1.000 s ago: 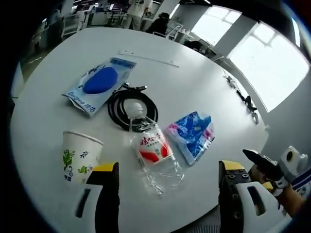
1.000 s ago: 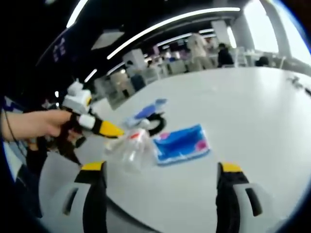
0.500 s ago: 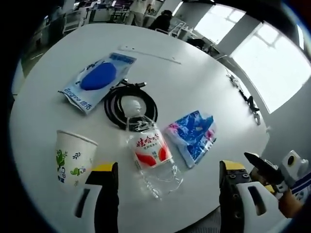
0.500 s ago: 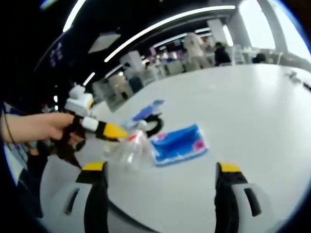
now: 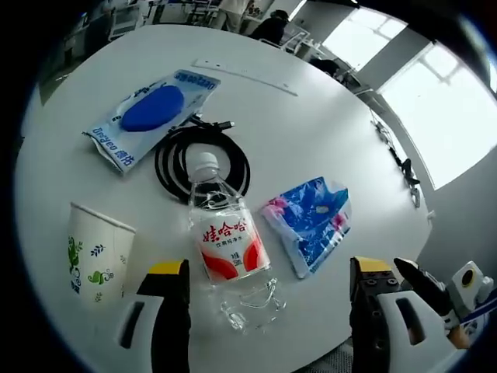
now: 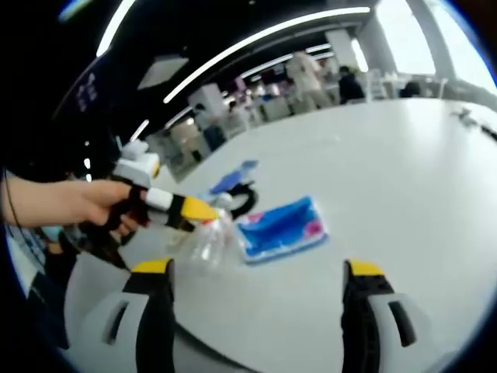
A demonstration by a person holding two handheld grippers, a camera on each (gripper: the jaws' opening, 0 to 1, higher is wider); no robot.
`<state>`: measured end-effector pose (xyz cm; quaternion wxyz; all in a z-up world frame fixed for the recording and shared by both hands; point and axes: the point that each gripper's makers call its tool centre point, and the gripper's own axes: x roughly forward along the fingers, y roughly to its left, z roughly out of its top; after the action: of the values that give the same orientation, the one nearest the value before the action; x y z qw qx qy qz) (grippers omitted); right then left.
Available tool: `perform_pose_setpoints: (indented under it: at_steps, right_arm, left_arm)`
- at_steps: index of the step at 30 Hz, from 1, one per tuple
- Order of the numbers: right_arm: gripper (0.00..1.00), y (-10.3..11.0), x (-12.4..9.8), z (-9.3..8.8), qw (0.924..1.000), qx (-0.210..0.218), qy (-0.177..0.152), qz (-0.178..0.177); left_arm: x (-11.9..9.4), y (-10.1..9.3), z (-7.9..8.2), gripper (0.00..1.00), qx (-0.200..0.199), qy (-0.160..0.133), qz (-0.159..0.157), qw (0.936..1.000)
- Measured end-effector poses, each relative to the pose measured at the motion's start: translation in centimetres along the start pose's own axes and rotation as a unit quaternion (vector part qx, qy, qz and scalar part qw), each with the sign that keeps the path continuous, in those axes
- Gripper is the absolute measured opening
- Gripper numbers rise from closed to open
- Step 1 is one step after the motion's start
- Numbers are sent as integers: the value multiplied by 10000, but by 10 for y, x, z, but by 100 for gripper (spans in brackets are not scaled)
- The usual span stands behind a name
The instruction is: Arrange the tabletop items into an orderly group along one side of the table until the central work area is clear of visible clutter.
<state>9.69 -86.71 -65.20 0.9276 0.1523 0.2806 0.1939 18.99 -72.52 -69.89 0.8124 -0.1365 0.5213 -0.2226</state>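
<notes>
White counter [image 5: 311,116] everywhere under me, and in my left gripper view the clutter is laid out plain: a clear plastic bottle [image 5: 225,249] lies on its side dead ahead, white cap pointing away from me, its red-and-white label carrying red Chinese characters I can see but not make out. My left gripper [image 5: 264,280] hangs above its crumpled base end with jaws spread wide, gripping nothing, the bottle lying between the two yellow-tipped jaws but apart from both. The cap end sits inside a coil of black cable [image 5: 202,159]. Beyond that coil lies a flat packet with a blue oval [image 5: 147,116]; there is blue lettering along its near edge, too warped for me to read. To the left of the bottle stands a white paper cup [image 5: 97,252], upright, with green leaf prints. To the right of the bottle lies a blue-and-pink tissue pack [image 5: 311,221], its print unreadable. A thin white strip [image 5: 245,75] lies far across the counter. In my right gripper view my right gripper [image 6: 256,280] is also spread open and carries nothing, hanging over bare counter near its edge, with the tissue pack [image 6: 279,228] ahead of it and the bottle [image 6: 203,242] just left of that, under the yellow tip of the left gripper [image 6: 190,210] in my hand [image 6: 74,202].
</notes>
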Motion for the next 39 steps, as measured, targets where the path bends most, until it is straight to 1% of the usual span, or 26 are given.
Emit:
perform_pose_setpoints:
  at_steps: [3,7,10,11,13,16,17,20,23,28,32,37,39]
  right_arm:
    - [87,-1,-1,0,10000,28,-11,-12]
    - [86,-2,-1,-1,10000,61,-36,-29]
    - [85,-1,0,-1,9999,91,-63,-27]
    - [85,-1,0,0,9999,113,-70,-17]
    - [85,-1,1,-1,9999,119,-78,-4]
    - [85,0,0,0,9999,133,-97,4]
    - [85,-1,-1,-1,9998,149,-94,-2]
    - [84,-4,-3,-1,9997,191,-133,-41]
    - [84,-5,-4,-2,9996,246,-150,-50]
    - [84,-6,-5,-1,9994,293,-193,-53]
    - [84,-7,-7,2,9991,337,-245,-63]
    - [84,-7,-7,3,9988,401,-288,-53]
    - [84,-6,-7,3,9988,404,-282,-39]
  left_arm:
    - [2,-1,3,84,-10,-52,-1,10000]
    - [7,0,4,84,-97,-60,148,9998]
    - [12,0,7,80,-252,-127,257,9993]
    - [13,3,8,79,-312,-149,383,9987]
    - [15,2,10,78,-357,-196,408,9983]
    - [19,-2,10,83,-276,-166,397,9987]
    - [19,-1,9,83,-275,-143,437,9986]
    - [19,1,12,83,-416,-234,513,9975]
    - [21,7,13,82,-337,-221,714,9966]
    - [27,9,12,80,-386,-164,825,9957]
    - [30,12,10,78,-295,-150,962,9948]
    - [32,21,5,72,-279,-102,1124,9932]
    - [33,23,4,71,-268,-96,1171,9927]
